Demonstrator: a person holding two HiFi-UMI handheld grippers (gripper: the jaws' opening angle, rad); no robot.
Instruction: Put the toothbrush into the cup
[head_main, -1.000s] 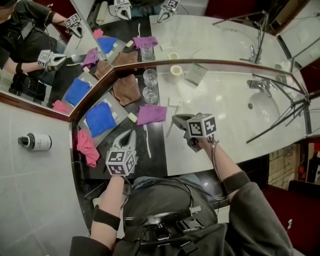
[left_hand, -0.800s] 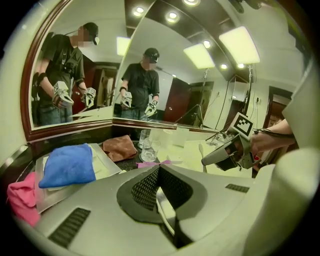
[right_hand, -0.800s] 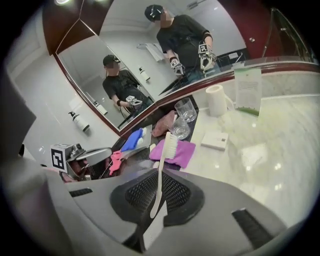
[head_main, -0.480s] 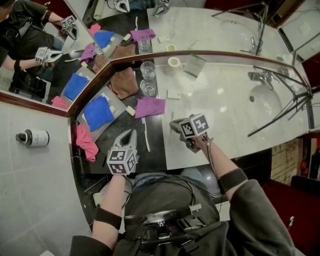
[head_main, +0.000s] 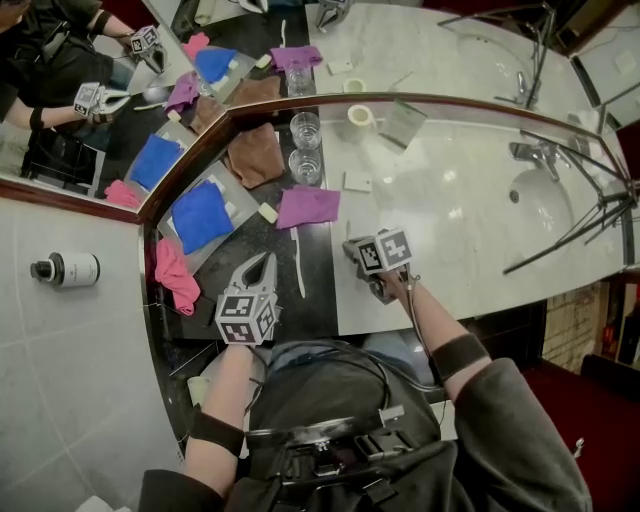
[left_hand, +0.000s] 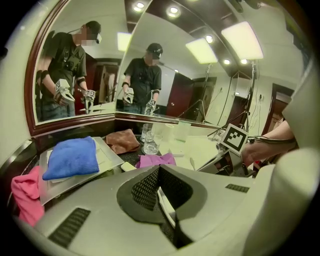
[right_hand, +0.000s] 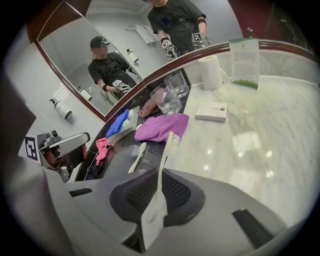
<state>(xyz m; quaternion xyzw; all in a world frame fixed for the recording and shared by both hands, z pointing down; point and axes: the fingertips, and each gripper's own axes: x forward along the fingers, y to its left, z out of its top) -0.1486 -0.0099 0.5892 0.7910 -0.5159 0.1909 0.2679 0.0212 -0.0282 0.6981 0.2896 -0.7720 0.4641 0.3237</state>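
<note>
The right gripper (head_main: 351, 246) is pinching the toothbrush (right_hand: 171, 143) by its handle, though its jaws have just been easing slightly apart around it. It is hanging well short of the cup (head_main: 305, 166), so the carry and the drop are still waiting. The left gripper (head_main: 262, 268) is idling, closed and empty.

We see a marble counter (head_main: 450, 215) with a dark strip along its left side. That strip carries a tray (head_main: 238, 192), a pink cloth (head_main: 172, 276), a brown cloth (head_main: 255, 155), a purple cloth (head_main: 308, 205), two drinking glasses (head_main: 304, 166) and a white toothbrush (head_main: 298, 262). On the pale marble we find a small white box (head_main: 357, 181) and a paper roll (head_main: 359, 115).
</note>
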